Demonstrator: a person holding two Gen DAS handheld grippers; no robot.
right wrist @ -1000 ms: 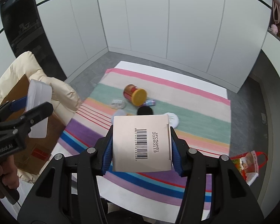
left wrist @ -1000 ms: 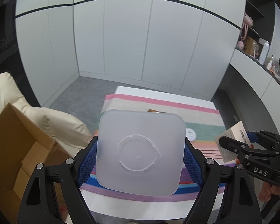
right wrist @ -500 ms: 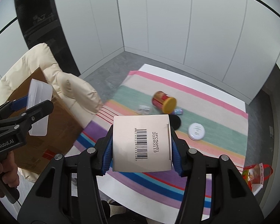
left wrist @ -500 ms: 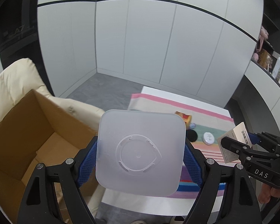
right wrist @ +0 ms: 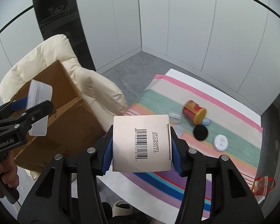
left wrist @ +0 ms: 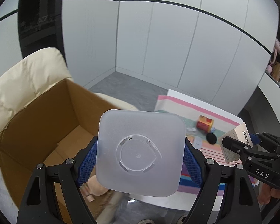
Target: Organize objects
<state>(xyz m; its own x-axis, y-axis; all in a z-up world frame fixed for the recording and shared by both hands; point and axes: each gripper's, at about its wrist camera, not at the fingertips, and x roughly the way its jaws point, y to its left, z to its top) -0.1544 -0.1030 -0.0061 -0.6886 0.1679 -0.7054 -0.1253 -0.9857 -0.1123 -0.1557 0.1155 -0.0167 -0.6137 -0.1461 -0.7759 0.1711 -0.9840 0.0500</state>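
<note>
My left gripper is shut on a frosted square plastic container, held in the air over the near edge of an open cardboard box. My right gripper is shut on a pale pink carton with a barcode, held above the near edge of the striped table. The left gripper with the container also shows in the right wrist view, beside the box. The right gripper and carton show in the left wrist view.
The box sits on a cream padded chair. On the striped cloth lie a red can with a yellow lid, a black disc, a white round case and small clear items. A red-handled bag lies at the right.
Both grippers have swung left, away from the table toward the chair. The open cardboard box has come into full view under the left gripper. Both grips are unchanged.
</note>
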